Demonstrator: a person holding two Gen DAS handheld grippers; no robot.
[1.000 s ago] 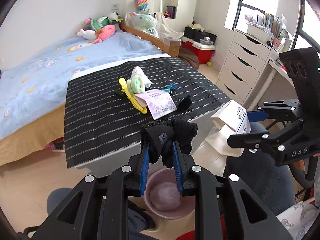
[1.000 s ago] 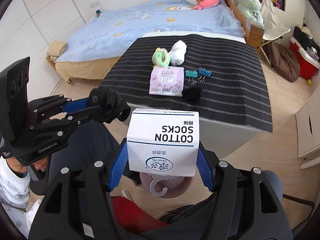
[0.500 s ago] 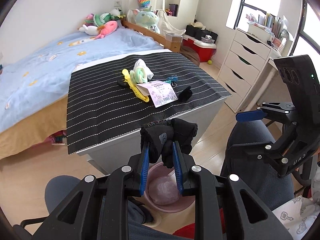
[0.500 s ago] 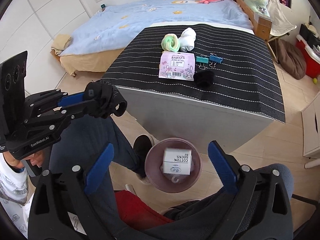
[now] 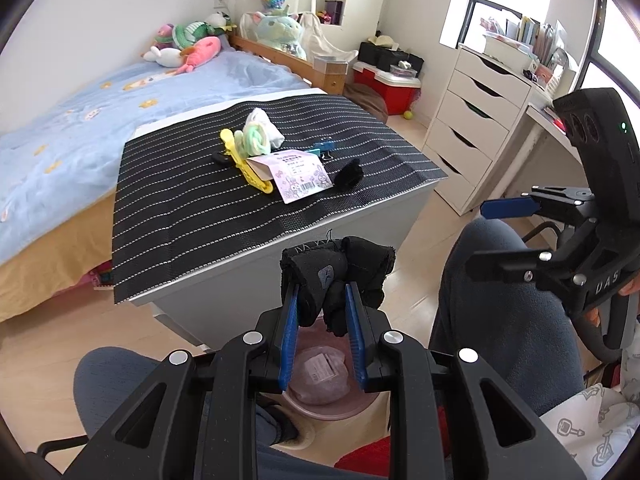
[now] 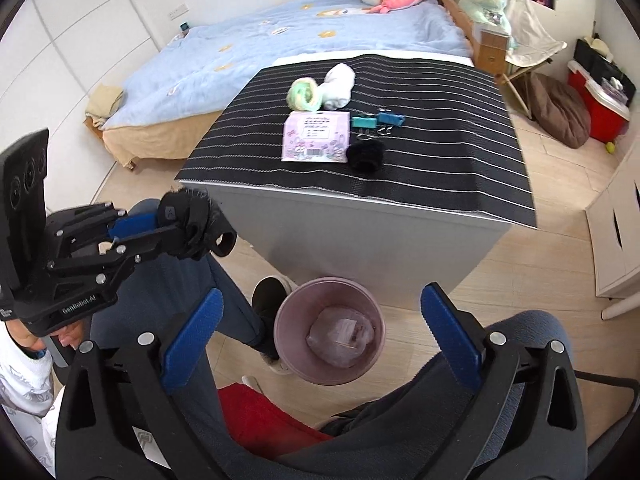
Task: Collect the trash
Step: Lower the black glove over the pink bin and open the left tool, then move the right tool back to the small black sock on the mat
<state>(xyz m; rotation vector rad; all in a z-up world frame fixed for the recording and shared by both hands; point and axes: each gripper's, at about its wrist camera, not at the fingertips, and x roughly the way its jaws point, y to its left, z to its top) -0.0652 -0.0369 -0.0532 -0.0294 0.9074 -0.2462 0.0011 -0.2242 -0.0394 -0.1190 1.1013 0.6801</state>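
Note:
My left gripper [image 5: 322,300] is shut on a black rolled sock [image 5: 336,276] and holds it above the pink trash bin [image 5: 352,408] on the floor; it also shows in the right wrist view [image 6: 188,226]. My right gripper [image 6: 320,332] is open and empty over the pink bin [image 6: 288,320], which holds a box inside a clear bag [image 6: 340,336]. In the left wrist view the right gripper [image 5: 496,236] is at the right. On the striped cloth lie a purple package [image 6: 314,142], a black sock roll [image 6: 364,154], a green sock roll [image 6: 304,94] and a white sock [image 6: 339,85].
The grey table [image 6: 360,224] with the striped cloth stands by the bed [image 6: 280,40]. Two blue binder clips [image 6: 378,120] and a yellow hanger [image 5: 248,164] lie on the cloth. A white drawer unit [image 5: 476,120] is at the right. The person's legs flank the bin.
The right gripper opened and dropped the cotton socks box into the bin, where it now lies. The left gripper keeps its hold on the black sock and shifted slightly.

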